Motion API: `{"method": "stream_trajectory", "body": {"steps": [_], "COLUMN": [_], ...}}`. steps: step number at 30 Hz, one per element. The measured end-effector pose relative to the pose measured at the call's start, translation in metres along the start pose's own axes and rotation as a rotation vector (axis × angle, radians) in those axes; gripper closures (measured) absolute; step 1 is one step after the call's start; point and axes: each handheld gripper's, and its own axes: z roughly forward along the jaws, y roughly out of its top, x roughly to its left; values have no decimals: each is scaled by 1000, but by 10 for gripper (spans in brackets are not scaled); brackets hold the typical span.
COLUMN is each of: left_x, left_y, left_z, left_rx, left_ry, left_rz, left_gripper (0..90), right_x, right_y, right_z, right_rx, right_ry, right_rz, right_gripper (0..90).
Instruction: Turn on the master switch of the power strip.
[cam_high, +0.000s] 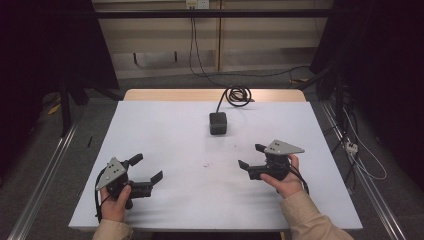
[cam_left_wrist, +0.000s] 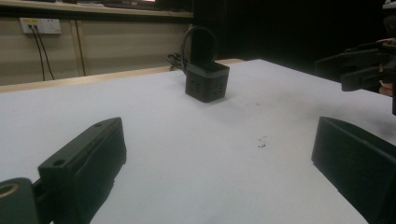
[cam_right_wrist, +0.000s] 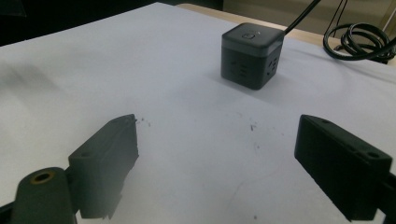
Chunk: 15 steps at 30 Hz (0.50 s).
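White sheeting covered the surface (cam_high: 200, 200), with a strip of bare wood left showing along its far edge at twelve o'clock. Dark curtains were seen on both sides, and a pale wall with a wall socket (cam_left_wrist: 40, 25) stood behind. A black cube power strip (cam_high: 218, 123) was set just past the middle of the surface, toward twelve o'clock. Its cable (cam_high: 237, 95) was coiled on the wooden strip right behind it and then led off toward the wall.

The left gripper (cam_high: 149, 169) was held at about eight o'clock, low over the sheeting, with its jaws spread wide and nothing between them. It was gripped by the left hand (cam_high: 116, 205), and a grey three-cornered plate (cam_high: 112, 172) was carried on top. The right gripper (cam_high: 251, 156) was held at about four o'clock by the right hand (cam_high: 286, 180), its jaws likewise wide apart and empty. Both were pointed inward, toward the middle, well apart from each other and from the cube.

In the left gripper view the cube (cam_left_wrist: 207, 81) was seen at roughly twelve o'clock, with small dark specks (cam_left_wrist: 261, 142) on the sheeting nearer by. In the right gripper view the cube (cam_right_wrist: 252, 55) was seen ahead, a round button on its top face and socket slots on its sides.
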Motion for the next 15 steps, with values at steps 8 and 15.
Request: {"method": "stream_trajectory", "body": {"steps": [8, 15], "left_x": [-1, 0], "left_y": [0, 0], "left_z": [0, 0], "left_rx": [3, 5], "left_ry": [-1, 2], "left_rz": [3, 4], "left_gripper": [26, 26], "right_x": [-4, -9], "right_y": [-18, -33], "right_z": [-23, -45], "right_rx": [5, 8], "right_ry": [-6, -19], "right_rz": [20, 40], "right_gripper": [132, 122]}}
